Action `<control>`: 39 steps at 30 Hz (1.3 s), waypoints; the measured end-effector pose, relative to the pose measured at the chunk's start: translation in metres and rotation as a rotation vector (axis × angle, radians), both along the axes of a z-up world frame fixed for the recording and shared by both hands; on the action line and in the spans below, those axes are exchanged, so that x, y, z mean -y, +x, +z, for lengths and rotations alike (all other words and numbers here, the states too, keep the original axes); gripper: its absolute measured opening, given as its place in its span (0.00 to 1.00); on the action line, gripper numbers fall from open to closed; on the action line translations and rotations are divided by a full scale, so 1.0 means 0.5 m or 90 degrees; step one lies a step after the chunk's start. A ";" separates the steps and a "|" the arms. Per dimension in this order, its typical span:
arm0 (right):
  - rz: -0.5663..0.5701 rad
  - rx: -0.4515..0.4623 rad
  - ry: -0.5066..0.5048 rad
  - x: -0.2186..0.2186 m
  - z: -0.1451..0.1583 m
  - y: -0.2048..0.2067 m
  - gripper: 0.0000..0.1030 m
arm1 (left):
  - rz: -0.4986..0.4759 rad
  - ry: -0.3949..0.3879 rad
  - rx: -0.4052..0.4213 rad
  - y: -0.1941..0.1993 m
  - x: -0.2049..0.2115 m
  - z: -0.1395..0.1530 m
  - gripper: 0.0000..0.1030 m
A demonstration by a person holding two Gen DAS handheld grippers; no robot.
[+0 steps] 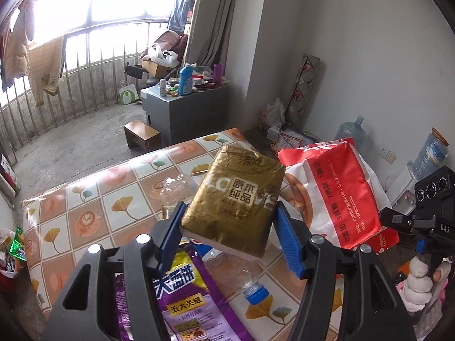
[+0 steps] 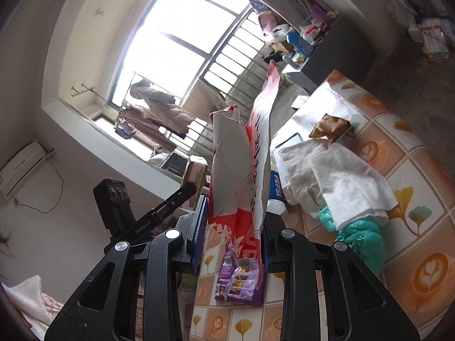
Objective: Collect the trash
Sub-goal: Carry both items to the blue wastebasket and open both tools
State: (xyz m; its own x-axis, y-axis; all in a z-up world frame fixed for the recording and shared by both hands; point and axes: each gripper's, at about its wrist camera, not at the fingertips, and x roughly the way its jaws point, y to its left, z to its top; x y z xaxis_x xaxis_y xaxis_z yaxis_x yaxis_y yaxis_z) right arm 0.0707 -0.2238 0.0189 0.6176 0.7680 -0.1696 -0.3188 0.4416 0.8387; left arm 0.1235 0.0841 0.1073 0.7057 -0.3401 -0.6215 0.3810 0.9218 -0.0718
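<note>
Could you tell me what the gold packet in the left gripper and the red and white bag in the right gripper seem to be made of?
Gold packet: thin glossy plastic film, metallic-looking, wrinkled and glinting; the contents look soft, probably tissues. Red and white bag: likely printed paper, matte, with sharp creases and a plain grey-white inside.

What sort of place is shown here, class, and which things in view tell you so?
Probably a lived-in flat beside a barred balcony: laundry hangs at the window, an air conditioner sits on the wall, and a patterned tablecloth carries wrappers.
</note>
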 end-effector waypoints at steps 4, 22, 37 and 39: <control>-0.077 -0.004 0.020 0.098 -0.015 -0.020 0.28 | -0.080 -0.010 -0.019 0.033 0.124 0.000 0.58; -0.575 -0.273 0.044 0.591 -0.282 -0.076 0.29 | -0.429 0.086 -0.222 0.155 0.915 -0.245 0.59; -0.588 -0.456 0.115 0.683 -0.576 -0.009 0.66 | -0.386 0.079 -0.254 0.228 1.047 -0.367 0.70; -0.593 -0.443 0.105 0.668 -0.547 -0.017 0.66 | -0.389 0.062 -0.235 0.224 1.027 -0.329 0.70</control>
State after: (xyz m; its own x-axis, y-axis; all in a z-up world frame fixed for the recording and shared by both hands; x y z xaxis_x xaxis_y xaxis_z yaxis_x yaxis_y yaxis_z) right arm 0.0624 -0.5577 -0.2548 0.7658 0.1123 -0.6332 0.6201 0.1318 0.7734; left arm 0.2356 -0.4292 -0.0570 0.1456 -0.5384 -0.8300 0.7974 0.5604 -0.2237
